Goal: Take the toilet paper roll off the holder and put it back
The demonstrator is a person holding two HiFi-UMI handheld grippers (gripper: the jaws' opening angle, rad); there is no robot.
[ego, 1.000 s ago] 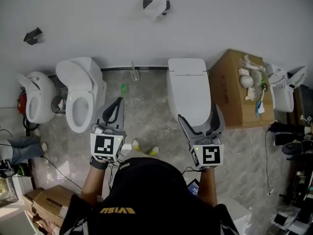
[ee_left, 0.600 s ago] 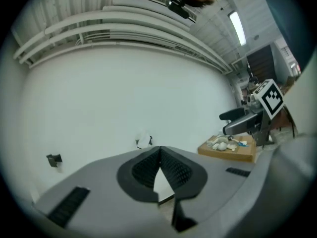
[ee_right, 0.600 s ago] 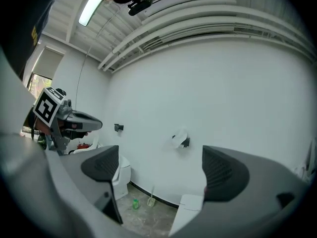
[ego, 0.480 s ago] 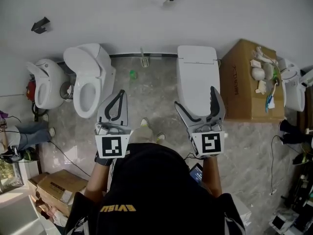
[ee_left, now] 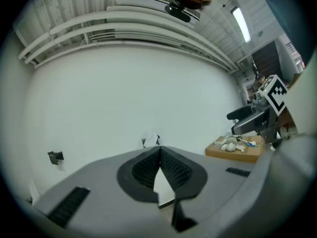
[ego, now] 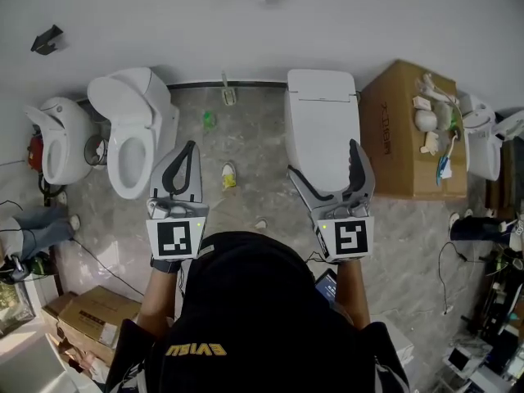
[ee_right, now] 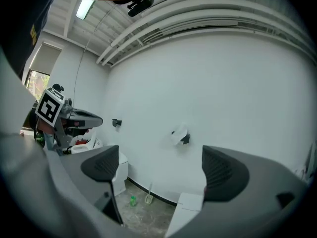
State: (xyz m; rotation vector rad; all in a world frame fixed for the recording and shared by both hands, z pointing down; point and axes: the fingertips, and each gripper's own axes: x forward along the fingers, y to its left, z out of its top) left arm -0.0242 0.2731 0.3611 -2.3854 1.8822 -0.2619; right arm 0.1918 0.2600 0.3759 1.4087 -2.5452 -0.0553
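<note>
The toilet paper roll [ee_right: 180, 134] sits on its dark holder [ee_right: 186, 140] on the white wall [ee_right: 233, 93]. Its long axis seems to lie level along that wall. The head view clips the roll at its top edge; the right gripper view shows it whole. The left tool [ego: 190, 147] is clenched on nothing, and the right tool [ego: 322, 160] is released and empty. The 2 tools are well apart from the roll.

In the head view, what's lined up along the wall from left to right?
Small white toilet → open toilet → green bottle → closed toilet → cardboard box.
</note>
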